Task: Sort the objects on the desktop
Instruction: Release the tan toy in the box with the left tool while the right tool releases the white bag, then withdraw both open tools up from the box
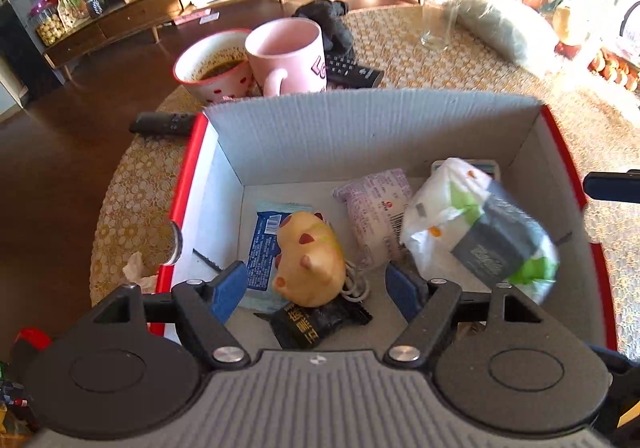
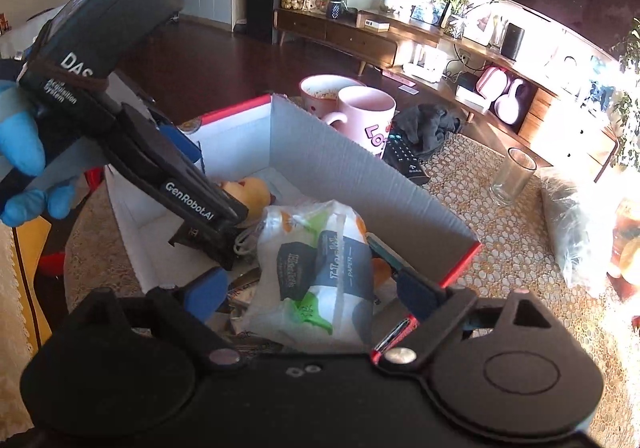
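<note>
Both claws, left (image 1: 314, 286) and right (image 2: 308, 288), hang open over the box (image 1: 360, 128), so the remote (image 1: 164, 123) lies past its left wall, nearer the left one.

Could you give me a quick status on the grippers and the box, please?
Both hand-held grippers open, left, right, empty. Tissue pack and pig toy in the box. Nothing blocking.

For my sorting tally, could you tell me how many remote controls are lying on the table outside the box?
2: a slim remote by the box's left corner, and a buttoned remote behind the pink mug. Others may be hidden.
</note>
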